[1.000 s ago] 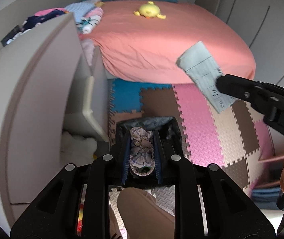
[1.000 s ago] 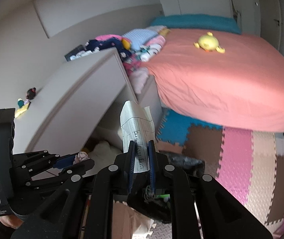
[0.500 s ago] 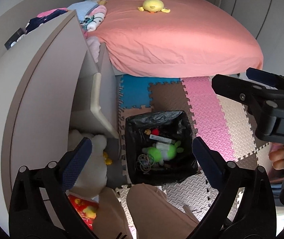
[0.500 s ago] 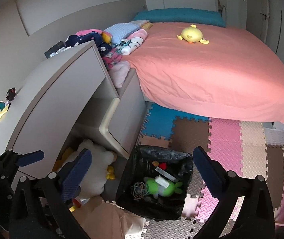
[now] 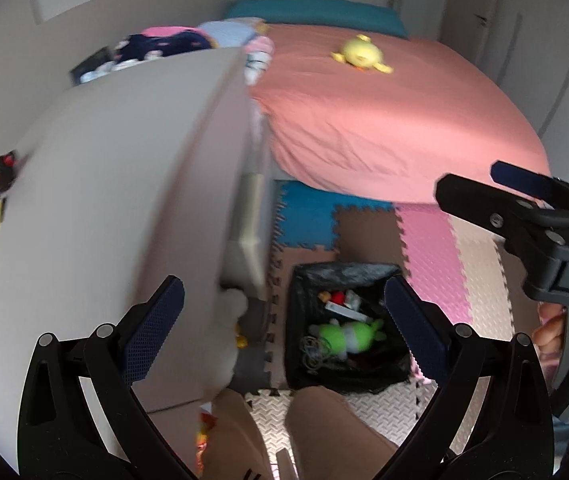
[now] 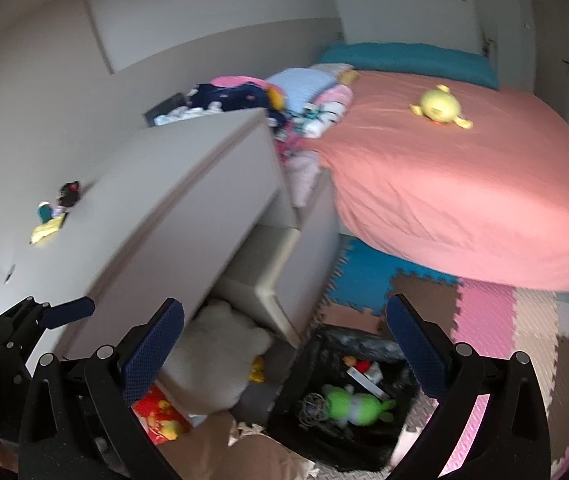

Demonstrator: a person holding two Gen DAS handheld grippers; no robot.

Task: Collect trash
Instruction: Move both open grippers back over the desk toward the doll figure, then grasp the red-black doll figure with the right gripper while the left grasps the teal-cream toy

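Observation:
A black-lined trash bin (image 5: 344,269) stands on the floor mats below both grippers. In it lie a green plush toy (image 5: 344,334), a coil of cord and small scraps. My left gripper (image 5: 282,284) hangs open above the bin's left side with nothing between its jaws. My right gripper (image 6: 283,304), wide open and holding nothing, is up and left of the bin (image 6: 360,338); from the left wrist it shows at the right edge (image 5: 472,178). On the grey desk top (image 5: 104,160), far left, lie a yellow wrapper (image 6: 46,232) and a small dark doll (image 6: 68,192).
A bed with a salmon sheet (image 5: 384,120) and a yellow plush (image 5: 360,54) fills the back right. Coloured foam mats (image 5: 428,240) cover the floor. A white plush (image 6: 220,352) sits under the desk by an open drawer (image 6: 272,276). A person's legs (image 5: 324,432) are at the bottom.
Both grippers opened; the knotted cloth bundle left the left jaws and the paper sheet left the right jaws. Both then lifted and swung left toward the desk.

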